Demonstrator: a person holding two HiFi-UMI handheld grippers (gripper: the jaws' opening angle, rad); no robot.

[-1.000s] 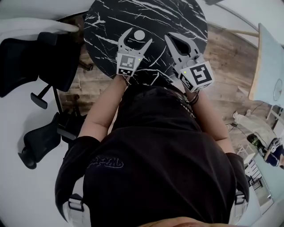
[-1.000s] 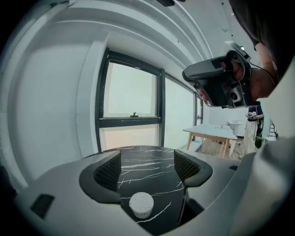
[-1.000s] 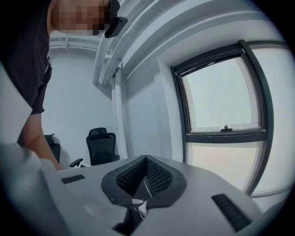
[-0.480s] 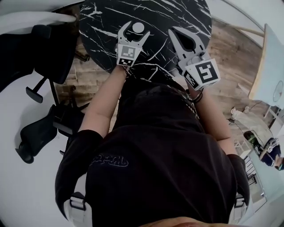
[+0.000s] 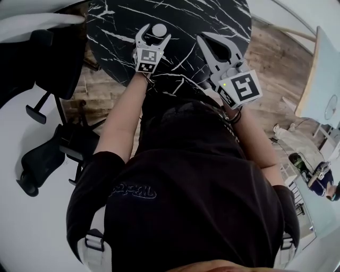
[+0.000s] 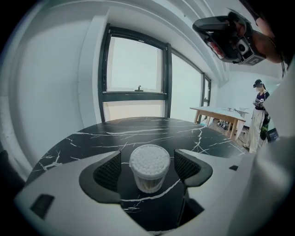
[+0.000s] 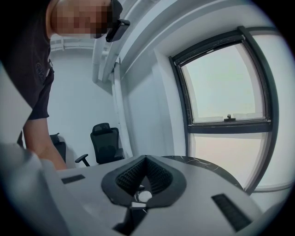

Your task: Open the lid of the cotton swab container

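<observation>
We stand over a round black marble table (image 5: 212, 16) on wood-plank flooring (image 5: 276, 58). 2 black office chairs (image 5: 53, 64) sit beside it, and pale daylight fills a dark-framed window (image 6: 133, 69) set in white walls (image 6: 55, 92).

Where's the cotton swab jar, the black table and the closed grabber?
cotton swab container (image 6: 149, 161), left gripper view, on its white top.
table (image 6: 138, 131), left gripper view, on the bare marbled top.
right gripper (image 7: 145, 157), right gripper view, where its shut jaw tips meet.
</observation>
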